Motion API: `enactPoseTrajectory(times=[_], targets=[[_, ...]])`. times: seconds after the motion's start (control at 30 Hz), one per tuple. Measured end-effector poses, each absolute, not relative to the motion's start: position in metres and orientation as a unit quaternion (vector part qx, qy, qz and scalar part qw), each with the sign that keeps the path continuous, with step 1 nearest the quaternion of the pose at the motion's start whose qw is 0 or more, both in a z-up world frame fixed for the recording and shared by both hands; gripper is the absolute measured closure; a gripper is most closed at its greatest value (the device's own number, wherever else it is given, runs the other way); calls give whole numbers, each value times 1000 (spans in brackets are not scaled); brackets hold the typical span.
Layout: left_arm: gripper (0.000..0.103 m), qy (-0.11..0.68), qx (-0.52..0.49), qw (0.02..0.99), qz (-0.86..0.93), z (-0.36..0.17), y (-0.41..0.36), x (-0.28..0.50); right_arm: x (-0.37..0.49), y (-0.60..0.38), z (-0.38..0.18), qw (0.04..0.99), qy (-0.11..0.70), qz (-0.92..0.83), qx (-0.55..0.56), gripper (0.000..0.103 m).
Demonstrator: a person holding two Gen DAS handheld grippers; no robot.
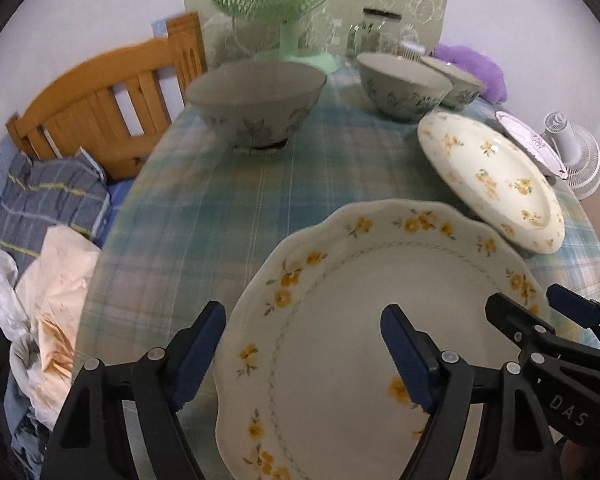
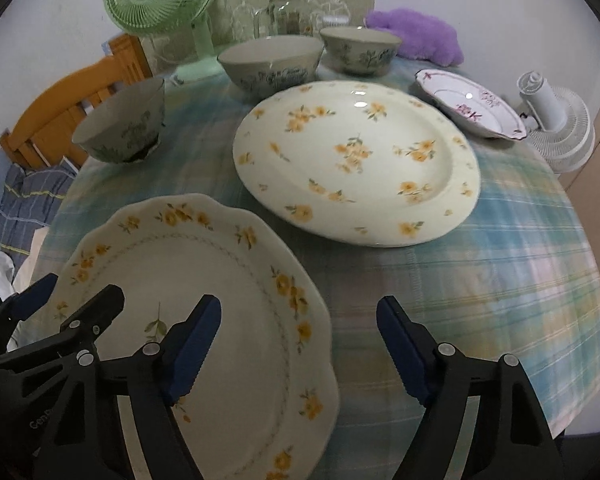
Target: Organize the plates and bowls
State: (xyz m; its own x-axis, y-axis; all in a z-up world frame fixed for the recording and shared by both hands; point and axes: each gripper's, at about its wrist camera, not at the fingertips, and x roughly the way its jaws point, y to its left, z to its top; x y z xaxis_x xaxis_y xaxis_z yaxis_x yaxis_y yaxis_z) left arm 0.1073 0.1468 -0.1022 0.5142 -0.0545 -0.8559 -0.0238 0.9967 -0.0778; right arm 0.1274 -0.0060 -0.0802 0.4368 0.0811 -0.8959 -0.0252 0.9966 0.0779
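The left gripper (image 1: 303, 352) is spread wide and holds nothing, its blue pads straddling the near-left rim of the scalloped plate (image 1: 360, 320), one pad outside the edge and the other over the plate's well. The right gripper (image 2: 299, 348) is likewise released, with its left pad above the same plate's right edge (image 2: 204, 280) and its right pad over bare tablecloth (image 2: 500, 264). So the scalloped plate lies directly under and ahead of both claws, the left one sitting more squarely across its rim.

Beyond it, ahead and to the right, is the round yellow-flowered plate (image 2: 356, 160), just beside the scalloped one; whether their rims touch I cannot tell from the blur. Farther right sits a small pink-patterned plate (image 2: 470, 102).

Three bowls stand at the back: one alone to the left (image 2: 120, 124), two close together mid-table (image 2: 270, 62) (image 2: 360, 50) (all upright and, as far as their interiors show, empty). No dish is stacked yet.
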Motion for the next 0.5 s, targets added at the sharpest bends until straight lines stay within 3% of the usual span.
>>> enactPoseTrajectory(times=[0.2,0.5], targets=[[31,511,-50,858,-17,-112,150,110,135,6,-94,828,558,48,18,32],[34,526,-74,847,-32,-113,157,117,137,11,-97,818,572,46,25,32]])
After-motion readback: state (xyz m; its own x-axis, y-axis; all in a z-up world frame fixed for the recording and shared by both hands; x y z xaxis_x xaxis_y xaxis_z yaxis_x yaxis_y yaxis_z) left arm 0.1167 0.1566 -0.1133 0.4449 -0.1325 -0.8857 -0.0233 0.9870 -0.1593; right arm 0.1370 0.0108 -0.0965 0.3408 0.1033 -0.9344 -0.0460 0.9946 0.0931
